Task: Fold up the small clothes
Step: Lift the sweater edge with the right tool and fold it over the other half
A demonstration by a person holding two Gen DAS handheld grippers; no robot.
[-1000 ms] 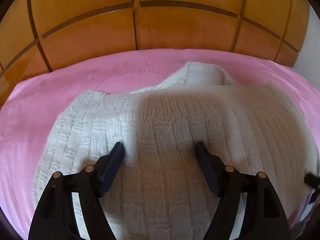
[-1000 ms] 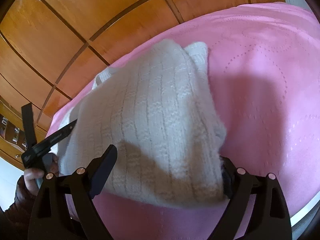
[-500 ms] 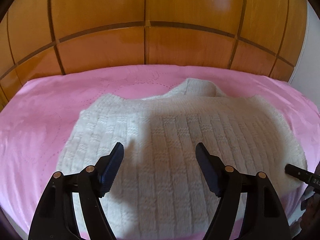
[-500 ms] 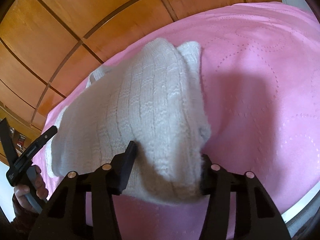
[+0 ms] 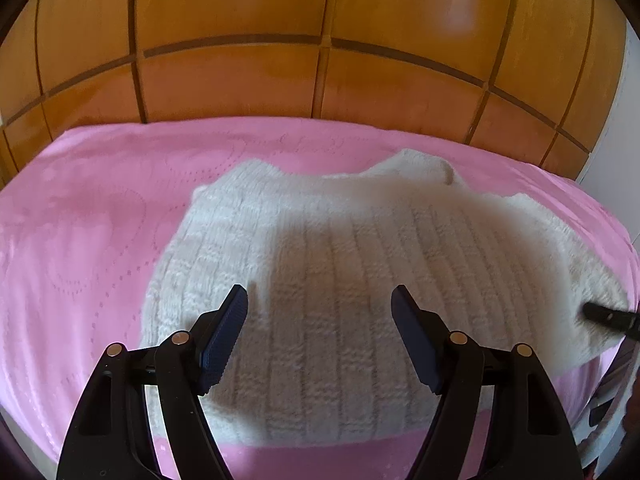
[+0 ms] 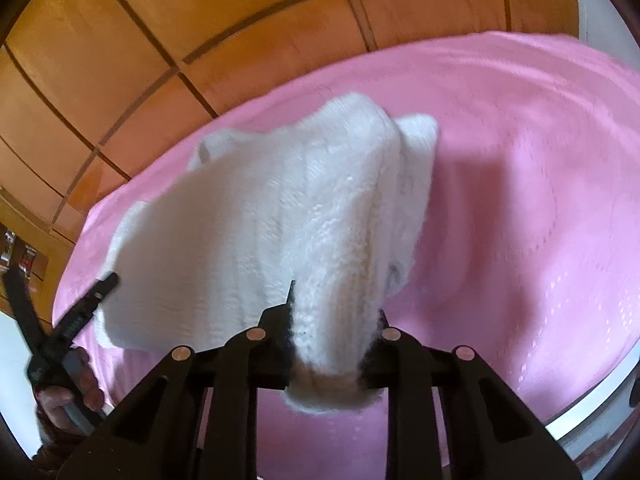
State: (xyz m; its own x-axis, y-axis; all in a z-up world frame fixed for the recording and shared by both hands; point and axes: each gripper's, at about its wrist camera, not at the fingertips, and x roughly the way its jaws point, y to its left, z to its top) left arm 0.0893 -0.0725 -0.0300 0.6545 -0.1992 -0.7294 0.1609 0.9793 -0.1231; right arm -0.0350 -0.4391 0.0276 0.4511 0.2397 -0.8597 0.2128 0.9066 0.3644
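A white knitted sweater (image 5: 360,264) lies on a pink bedspread (image 5: 88,240). My left gripper (image 5: 320,316) is open and empty, hovering above the sweater's near part. My right gripper (image 6: 332,320) is shut on the sweater's right edge (image 6: 332,344) and lifts it off the bedspread, so the cloth (image 6: 260,216) hangs towards the left. In the left wrist view one tip of the right gripper (image 5: 608,316) shows at the sweater's right edge. The left gripper (image 6: 60,320) also shows in the right wrist view, at far left.
A wooden panelled wall (image 5: 320,40) stands right behind the bed. The bedspread's near edge (image 5: 320,456) runs below the sweater. The pink bedspread (image 6: 520,200) stretches to the right of the sweater. A white wall strip (image 5: 616,120) is at far right.
My right gripper has closed on the sweater's right edge and lifted it. My left gripper has pulled back and up from the sweater, still open.
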